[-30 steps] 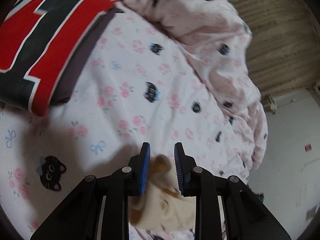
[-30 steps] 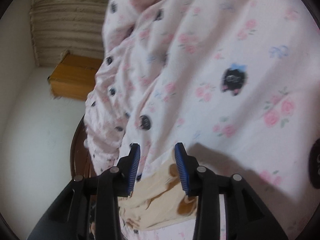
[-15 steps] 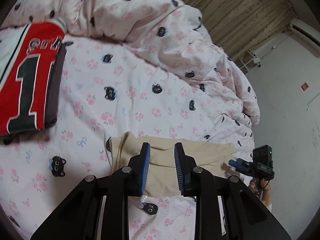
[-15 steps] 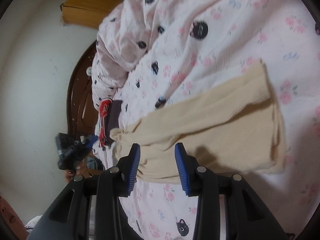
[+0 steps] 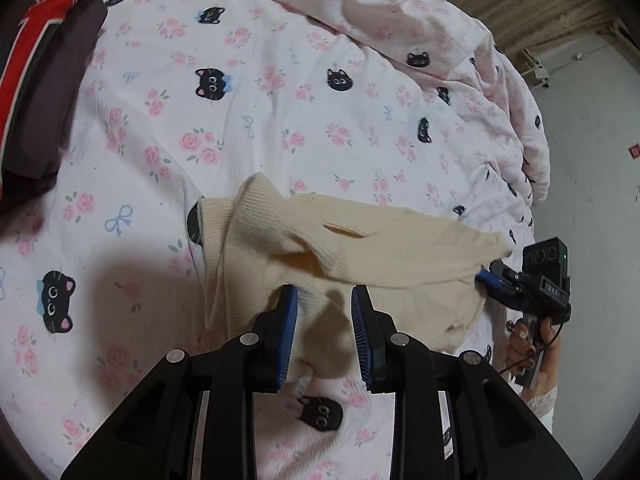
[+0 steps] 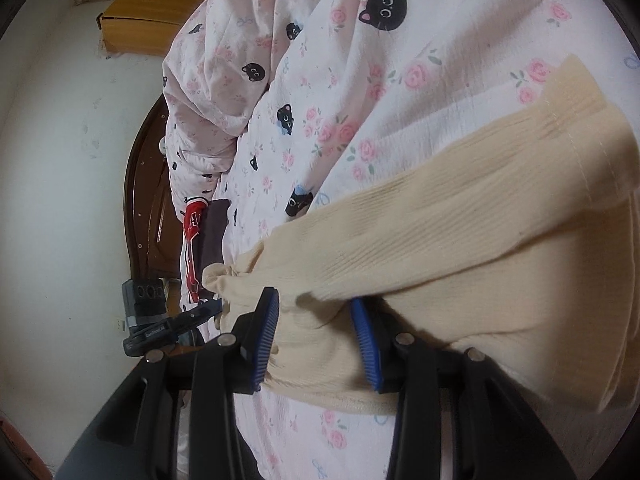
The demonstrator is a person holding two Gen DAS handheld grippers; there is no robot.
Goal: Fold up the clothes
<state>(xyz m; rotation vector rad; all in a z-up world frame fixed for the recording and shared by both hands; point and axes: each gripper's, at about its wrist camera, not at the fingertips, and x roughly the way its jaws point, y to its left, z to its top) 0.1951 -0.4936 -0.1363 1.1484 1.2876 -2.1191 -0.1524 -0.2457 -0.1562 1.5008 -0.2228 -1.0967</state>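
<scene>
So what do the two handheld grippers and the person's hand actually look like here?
Both the left gripper and the right gripper have matte black angular frames with silver round bolts and two fingers lined with ribbed blue pads. Seen from across, each carries a boxy dark camera block with round lenses. By the hand, a white lacy sleeve edge and a thin black cable show.

White walls point(image 6: 52, 140) surround a dark wooden headboard point(image 6: 146, 184); a wooden cabinet point(image 6: 156, 12) stands beyond.

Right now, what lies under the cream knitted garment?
The cream knitted garment lies on the pink bedsheet with cat and rose print. One black cat face peeks out at its edge; whatever else is beneath stays covered.
</scene>
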